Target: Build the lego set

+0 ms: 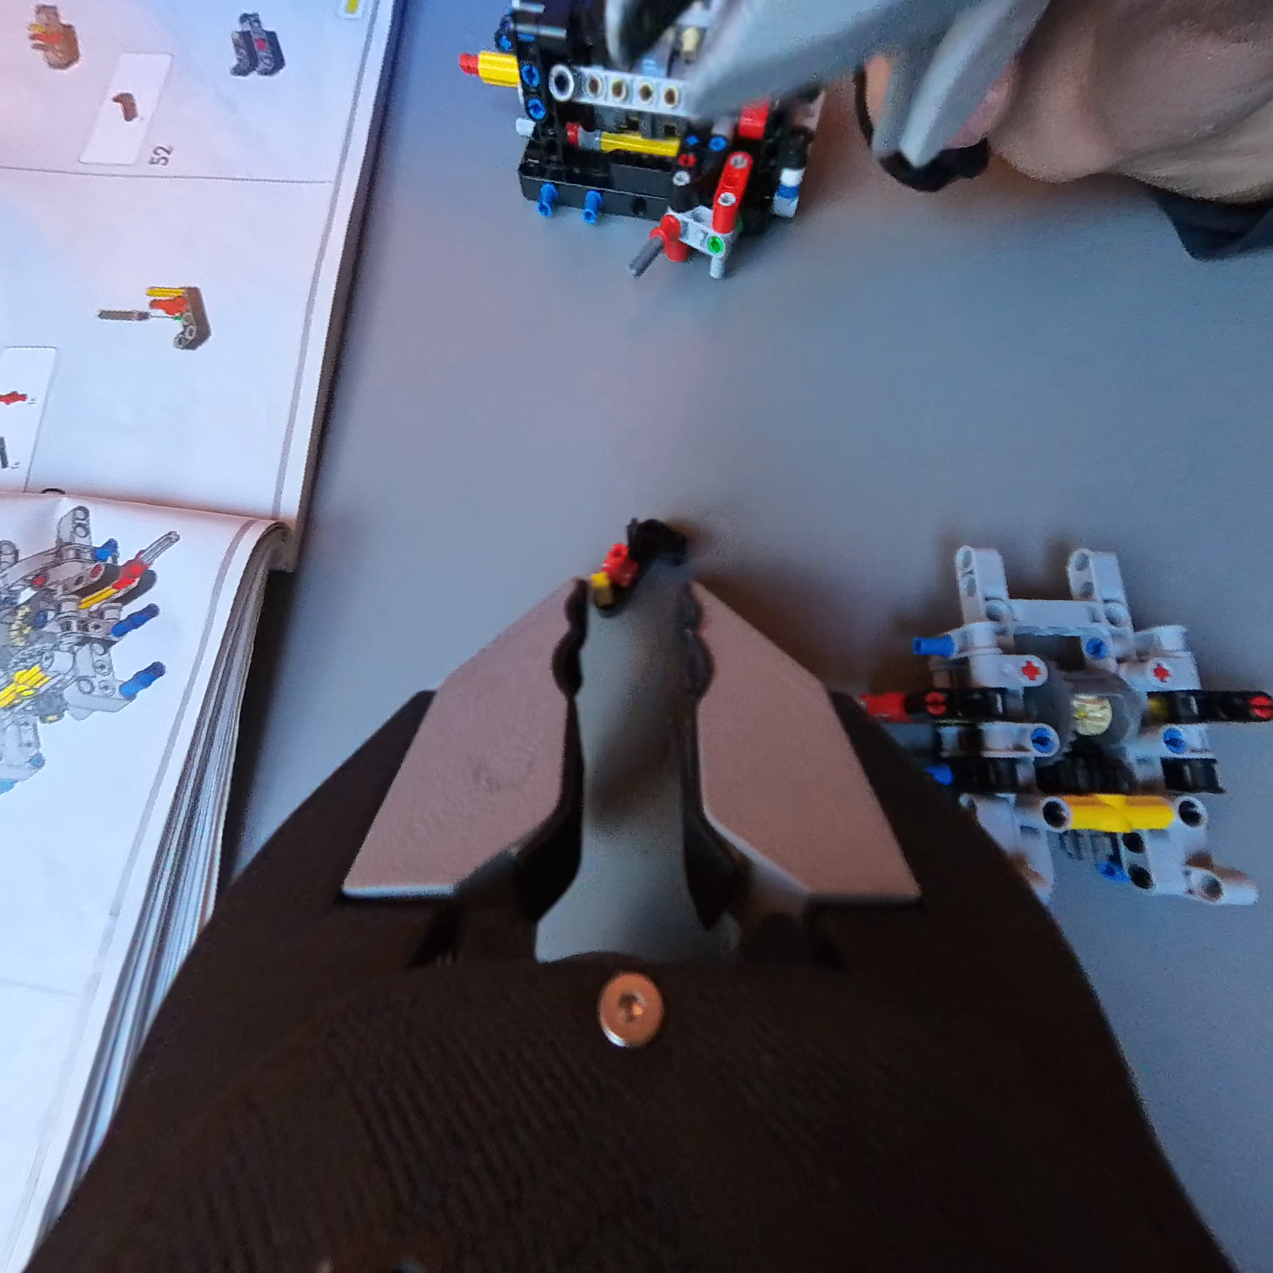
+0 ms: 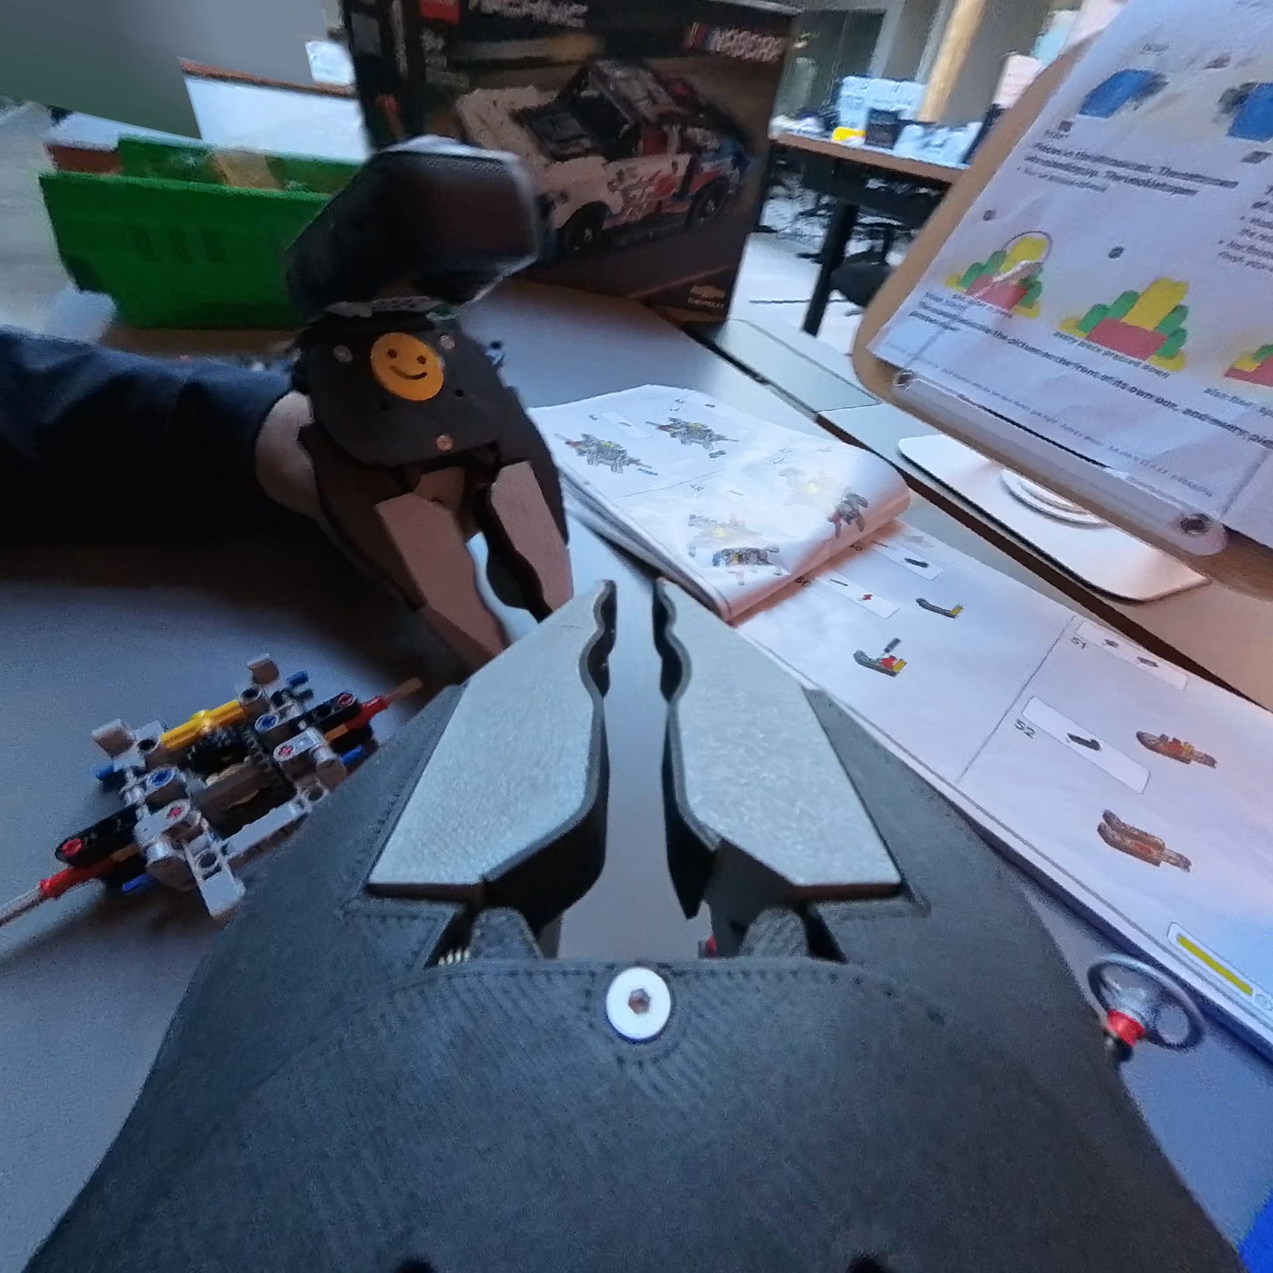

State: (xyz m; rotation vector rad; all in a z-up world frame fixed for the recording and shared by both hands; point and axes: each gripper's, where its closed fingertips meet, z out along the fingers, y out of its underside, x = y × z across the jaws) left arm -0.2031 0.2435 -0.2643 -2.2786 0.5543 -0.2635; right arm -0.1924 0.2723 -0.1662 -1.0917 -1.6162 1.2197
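Left gripper [image 1: 637, 585] fingers parted and angled downward; right gripper [image 2: 634, 592] fingers slightly apart

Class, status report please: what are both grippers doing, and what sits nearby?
Left gripper open, small black-red-yellow piece at fingertips. Right gripper slightly open, empty. Instruction booklet alongside.

A small black, red and yellow brick piece [image 1: 637, 561] lies on the grey table [image 1: 792, 427]; left gripper's [image 1: 637, 592] parted tips flank it.

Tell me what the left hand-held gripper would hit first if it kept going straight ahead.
Probably the small black, red and yellow piece on the grey table, just beyond the left hand-held gripper; depth is unclear.
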